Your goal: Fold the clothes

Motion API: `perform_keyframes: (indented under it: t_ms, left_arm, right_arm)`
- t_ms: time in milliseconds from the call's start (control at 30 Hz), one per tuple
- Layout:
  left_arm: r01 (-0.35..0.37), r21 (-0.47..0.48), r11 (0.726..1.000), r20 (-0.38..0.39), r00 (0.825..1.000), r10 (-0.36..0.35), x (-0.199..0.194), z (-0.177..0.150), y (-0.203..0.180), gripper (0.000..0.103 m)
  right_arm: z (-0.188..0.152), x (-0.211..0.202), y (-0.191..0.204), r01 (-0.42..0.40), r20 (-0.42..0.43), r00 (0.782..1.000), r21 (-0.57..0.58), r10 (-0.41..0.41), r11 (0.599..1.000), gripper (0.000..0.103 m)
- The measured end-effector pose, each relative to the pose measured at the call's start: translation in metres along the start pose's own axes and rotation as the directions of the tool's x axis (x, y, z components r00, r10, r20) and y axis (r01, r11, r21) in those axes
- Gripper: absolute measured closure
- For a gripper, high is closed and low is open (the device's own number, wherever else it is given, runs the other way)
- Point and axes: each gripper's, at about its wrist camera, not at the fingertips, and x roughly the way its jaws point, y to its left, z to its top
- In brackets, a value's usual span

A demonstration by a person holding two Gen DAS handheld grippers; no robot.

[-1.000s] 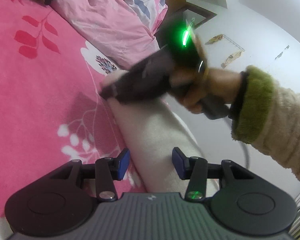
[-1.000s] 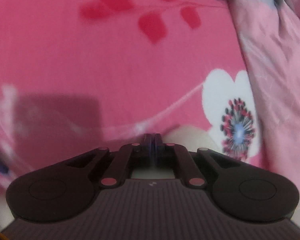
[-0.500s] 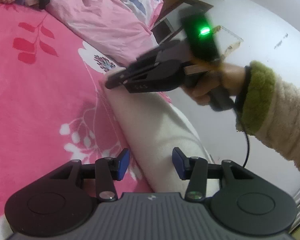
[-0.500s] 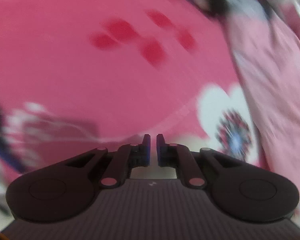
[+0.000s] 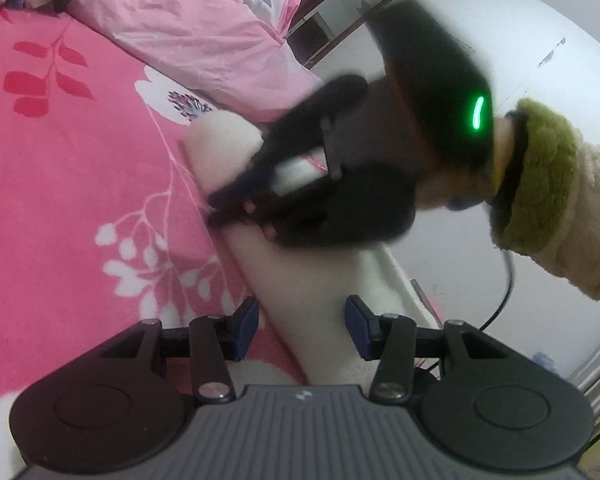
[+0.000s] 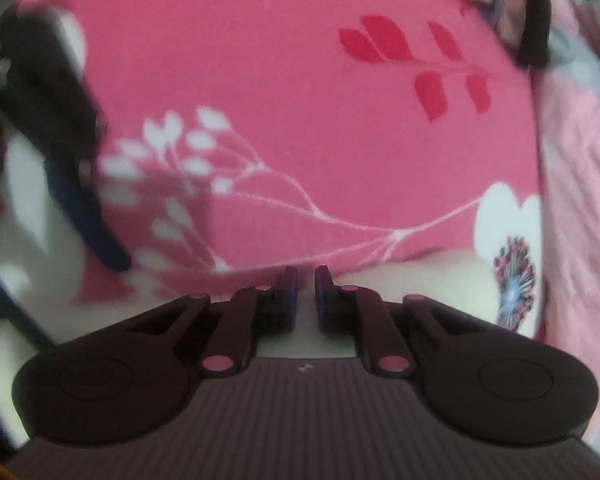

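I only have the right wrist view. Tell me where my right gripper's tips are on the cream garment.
Observer: In the left wrist view, the right gripper has its tips at the cream garment's edge beside the pink sheet, about midway along its length. The view is too blurred to tell whether they touch.
Operator: Report the left gripper. It is only a blur at the edge of my view.
Observer: The left gripper has its jaws apart, and the garment's near end runs between the pads.
Operator: Describe how the garment lies.
Observer: It is folded into a long narrow strip along the bed's edge, with pale floor just past it.
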Motion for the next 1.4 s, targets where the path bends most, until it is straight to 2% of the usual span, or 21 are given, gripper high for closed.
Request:
perform_keyframes:
  t_ms: [100,133,200,267,333,367,400,467,500,567,667,700,767,800,900,1000,1067,1167,1267,1333,1400]
  left_arm:
    - [0.001,0.012,1.000,-0.010,1.000,-0.001,-0.004,-0.001,-0.001,0.055]
    - [-0.003,0.019,1.000,-0.015,1.000,0.004,-0.005,-0.002,-0.001,0.055]
    - [0.001,0.017,1.000,-0.026,1.000,0.000,-0.006,-0.002,0.001,0.055]
    - [0.006,0.014,1.000,-0.037,0.999,-0.005,-0.007,-0.002,0.000,0.055]
    - [0.010,0.017,1.000,-0.047,0.999,-0.009,-0.008,-0.004,-0.002,0.055]
    - [0.008,0.023,1.000,-0.049,0.999,-0.006,-0.010,-0.005,-0.004,0.055]
    - [-0.001,0.033,0.999,-0.052,0.999,0.003,-0.011,-0.006,-0.004,0.055]
    - [-0.023,0.030,0.999,-0.053,0.998,0.024,-0.013,-0.007,-0.003,0.055]
    - [-0.033,0.020,0.999,-0.053,0.998,0.034,-0.014,-0.008,-0.002,0.055]
    - [-0.043,0.009,0.999,-0.058,0.997,0.043,-0.017,-0.010,0.001,0.055]
    - [-0.074,0.022,0.997,-0.063,0.995,0.075,-0.025,-0.014,-0.001,0.056]
    - [-0.086,0.028,0.996,-0.064,0.994,0.088,-0.028,-0.014,-0.003,0.056]
    - [-0.113,0.031,0.993,-0.057,0.992,0.114,-0.034,-0.014,-0.004,0.056]
    - [-0.126,0.031,0.992,-0.053,0.990,0.128,-0.037,-0.014,-0.005,0.056]
    - [-0.166,0.018,0.986,-0.039,0.985,0.167,-0.047,-0.014,-0.005,0.056]
    - [-0.195,0.013,0.981,-0.038,0.980,0.195,-0.052,-0.011,-0.005,0.056]
    - [-0.222,0.028,0.975,-0.034,0.974,0.223,-0.055,-0.008,-0.008,0.056]
    - [-0.247,0.039,0.968,-0.030,0.968,0.248,-0.056,-0.005,-0.012,0.056]
    - [-0.269,0.057,0.962,-0.027,0.962,0.271,-0.053,-0.005,-0.015,0.056]
    - [-0.284,0.063,0.957,-0.032,0.958,0.286,-0.052,-0.006,-0.016,0.056]
    - [-0.292,0.068,0.954,-0.031,0.955,0.295,-0.051,-0.006,-0.017,0.056]
  right_arm:
    - [0.011,-0.014,-0.004,-0.002,-0.007,1.000,0.065,0.003,0.998,0.095]
    - [0.014,-0.021,0.004,0.003,0.025,1.000,0.047,-0.004,0.999,0.095]
    - [0.010,-0.036,0.013,-0.047,0.094,0.995,0.041,0.043,0.998,0.096]
    - [-0.009,-0.017,0.014,-0.037,0.020,0.999,0.020,0.036,0.999,0.096]
    - [-0.016,-0.024,0.008,-0.049,0.051,0.998,0.070,0.045,0.996,0.096]
    - [-0.010,-0.028,0.004,-0.046,0.037,0.998,0.093,0.042,0.995,0.096]
    - [-0.003,-0.035,0.009,-0.029,0.051,0.998,0.095,0.024,0.995,0.095]
    - [0.001,-0.052,0.019,-0.062,0.151,0.987,0.057,0.053,0.996,0.095]
    - [-0.002,-0.055,0.023,-0.087,0.162,0.984,0.044,0.079,0.995,0.095]
    - [-0.023,-0.041,0.028,-0.072,0.097,0.993,0.009,0.070,0.997,0.096]
    - [-0.025,-0.052,0.015,-0.089,0.121,0.990,0.110,0.075,0.990,0.096]
    - [-0.022,-0.059,0.018,-0.067,0.130,0.990,0.111,0.053,0.992,0.094]
    - [-0.026,-0.077,0.036,-0.075,0.205,0.977,0.036,0.066,0.997,0.095]
    - [-0.028,-0.079,0.045,-0.103,0.213,0.972,0.002,0.100,0.995,0.095]
    - [-0.047,-0.058,0.055,-0.088,0.180,0.979,-0.071,0.100,0.994,0.095]
    - [-0.035,-0.075,0.049,-0.116,0.190,0.976,0.018,0.110,0.993,0.094]
    - [-0.032,-0.085,0.056,-0.152,0.269,0.951,-0.026,0.153,0.988,0.094]
    - [-0.050,-0.065,0.082,-0.153,0.133,0.976,-0.148,0.173,0.977,0.095]
    - [-0.040,-0.073,0.076,-0.155,0.155,0.973,-0.104,0.170,0.982,0.095]
    - [-0.040,-0.092,0.077,-0.170,0.258,0.948,-0.084,0.186,0.982,0.095]
    - [-0.045,-0.080,0.095,-0.188,0.172,0.962,-0.154,0.214,0.970,0.095]
